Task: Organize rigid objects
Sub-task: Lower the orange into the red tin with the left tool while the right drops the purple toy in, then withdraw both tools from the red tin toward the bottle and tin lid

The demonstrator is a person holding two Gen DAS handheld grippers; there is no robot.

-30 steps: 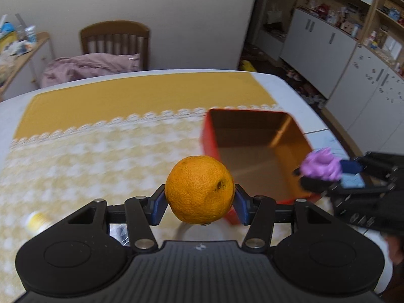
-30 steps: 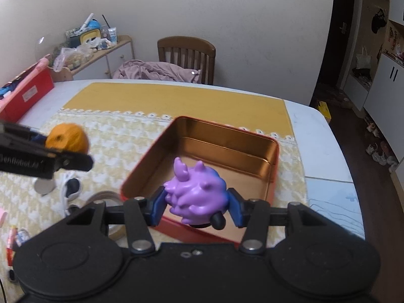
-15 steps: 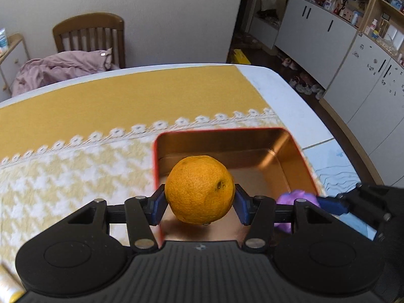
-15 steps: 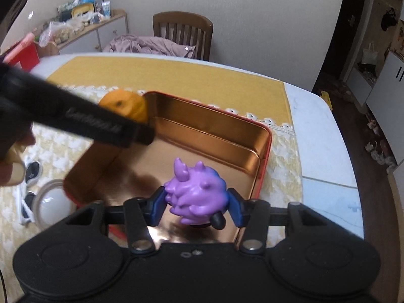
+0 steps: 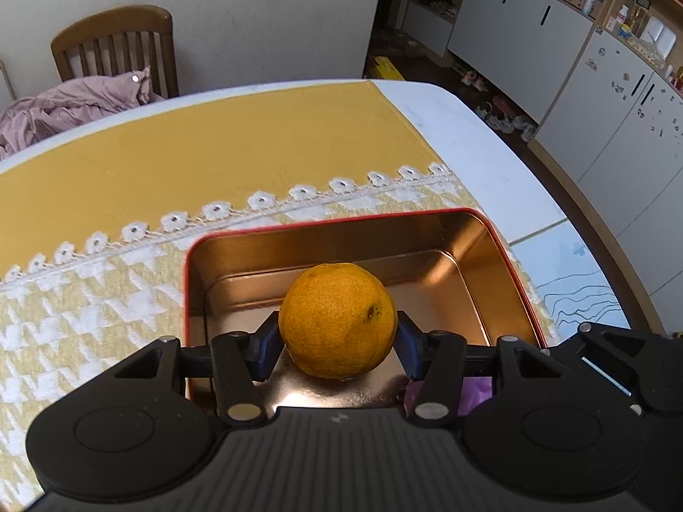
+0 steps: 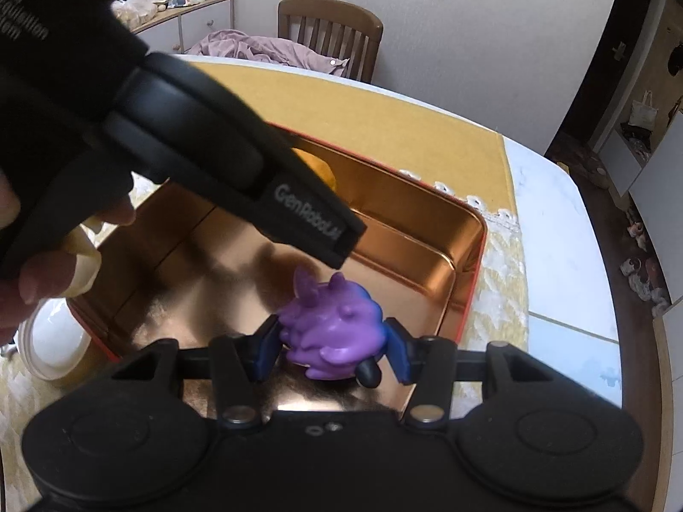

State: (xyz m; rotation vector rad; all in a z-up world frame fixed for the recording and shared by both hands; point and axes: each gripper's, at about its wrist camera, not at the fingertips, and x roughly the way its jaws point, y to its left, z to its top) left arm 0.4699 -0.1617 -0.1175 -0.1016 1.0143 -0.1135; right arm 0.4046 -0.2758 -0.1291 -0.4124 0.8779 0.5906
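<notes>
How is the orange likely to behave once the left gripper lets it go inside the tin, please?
The orange is round, so it will probably roll on the tin's smooth, shiny floor. The raised walls should contain it. Its dimpled peel likely grips the pads well.

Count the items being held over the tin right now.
2. An orange in the left gripper and a purple toy in the right gripper, both above the tin.

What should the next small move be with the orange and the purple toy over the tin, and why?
Probably lower both a little further, then open. The left gripper is clamped on the round orange fruit and the right gripper on the spiky purple toy figure, both above the copper-lined red tin's floor, with nothing in their way.
</notes>
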